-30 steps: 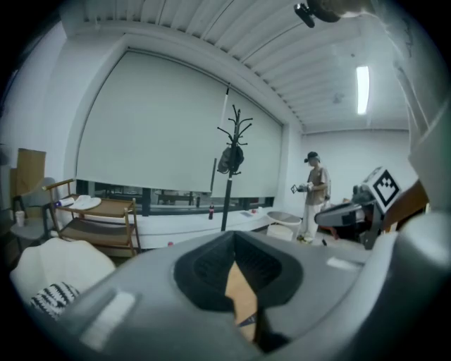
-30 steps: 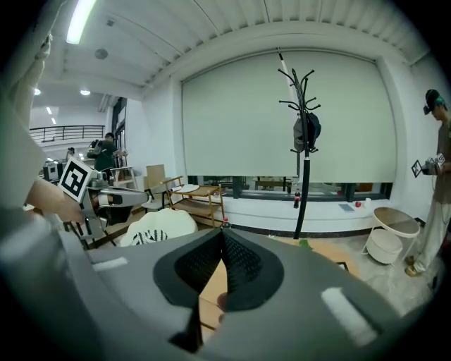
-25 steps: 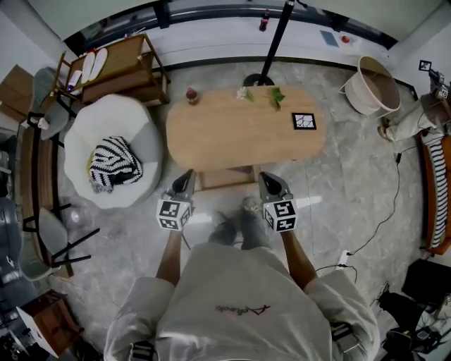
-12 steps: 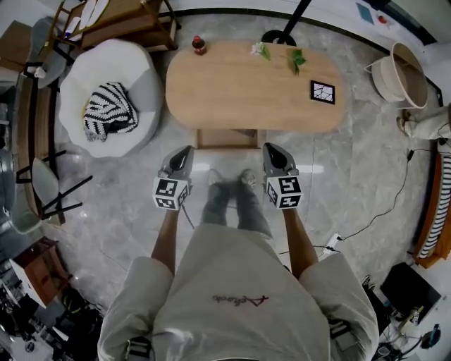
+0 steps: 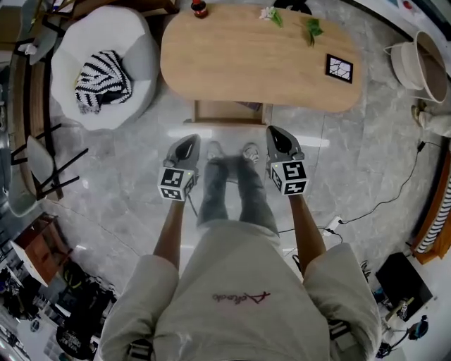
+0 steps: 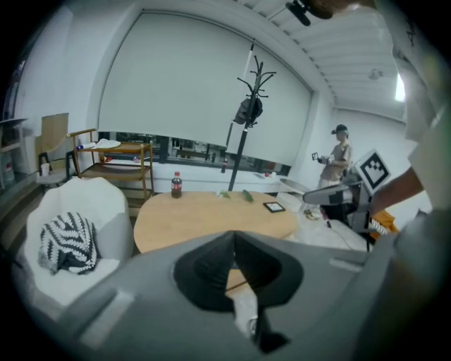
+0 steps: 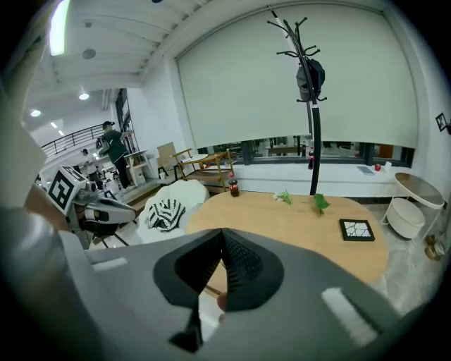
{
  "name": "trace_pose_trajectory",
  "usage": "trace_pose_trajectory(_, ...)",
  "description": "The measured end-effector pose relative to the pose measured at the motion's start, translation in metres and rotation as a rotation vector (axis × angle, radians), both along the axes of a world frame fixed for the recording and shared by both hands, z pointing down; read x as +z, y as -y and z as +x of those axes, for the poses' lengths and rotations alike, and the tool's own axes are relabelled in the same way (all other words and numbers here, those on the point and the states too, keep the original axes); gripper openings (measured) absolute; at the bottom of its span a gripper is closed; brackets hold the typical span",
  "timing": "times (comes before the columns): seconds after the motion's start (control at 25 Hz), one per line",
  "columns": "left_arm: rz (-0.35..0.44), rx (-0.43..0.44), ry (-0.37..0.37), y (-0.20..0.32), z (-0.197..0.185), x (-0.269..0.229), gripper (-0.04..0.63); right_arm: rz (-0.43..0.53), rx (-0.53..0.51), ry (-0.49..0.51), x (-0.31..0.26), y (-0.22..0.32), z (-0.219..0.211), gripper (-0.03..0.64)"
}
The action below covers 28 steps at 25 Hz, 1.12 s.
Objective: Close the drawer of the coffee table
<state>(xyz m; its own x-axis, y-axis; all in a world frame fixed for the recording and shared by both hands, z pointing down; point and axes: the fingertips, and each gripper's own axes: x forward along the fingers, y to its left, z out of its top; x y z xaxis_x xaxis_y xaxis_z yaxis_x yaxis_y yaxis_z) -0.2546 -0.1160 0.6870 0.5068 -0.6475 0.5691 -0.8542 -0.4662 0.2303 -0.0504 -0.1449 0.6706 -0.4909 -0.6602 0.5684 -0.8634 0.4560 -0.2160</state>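
Note:
The oval wooden coffee table (image 5: 254,60) stands ahead of me, and its drawer (image 5: 230,113) juts out open from the near side. My left gripper (image 5: 186,144) is shut and empty, a short way in front of the drawer's left corner. My right gripper (image 5: 276,135) is shut and empty too, just off the drawer's right corner. Neither touches the drawer. In the left gripper view the shut left gripper (image 6: 235,245) points at the table (image 6: 211,215). In the right gripper view the shut right gripper (image 7: 221,243) points at the table (image 7: 296,222).
On the table are a cola bottle (image 5: 199,8), two plant sprigs (image 5: 310,28) and a black framed tile (image 5: 339,68). A white armchair (image 5: 134,42) with a striped cushion (image 5: 102,79) stands left of it. At right are a white basket (image 5: 416,63) and a floor cable (image 5: 394,197).
Both grippers have sunk lower, still shut and side by side. In the head view the table and drawer have slid toward the top of the picture.

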Motion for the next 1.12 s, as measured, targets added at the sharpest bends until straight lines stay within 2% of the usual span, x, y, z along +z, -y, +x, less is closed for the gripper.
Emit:
trace_pose_trajectory(0.28,-0.036,0.061,-0.023,0.009,0.006,0.064,0.000,-0.040,0.064,0.005,0.065,0.009,-0.003,0.005)
trace_pose_trajectory(0.52,-0.070,0.069,-0.024,0.008,0.005,0.150,0.000,-0.078,0.091,0.014,0.146,0.009,-0.012,0.005)
trace_pose_trajectory(0.8,-0.133,0.053,-0.035,-0.019,0.006,0.246,0.000,-0.171,0.086,-0.009,0.250,-0.026,-0.012,0.005)
trace_pose_trajectory(1.0,-0.192,0.034,-0.014,-0.040,-0.008,0.308,0.000,-0.232,0.077,-0.021,0.311,-0.058,-0.015,0.005)
trace_pose_trajectory(1.12,-0.202,0.010,-0.011,-0.049,-0.014,0.337,0.000,-0.267,0.084,-0.031,0.345,-0.076,-0.015,0.005)
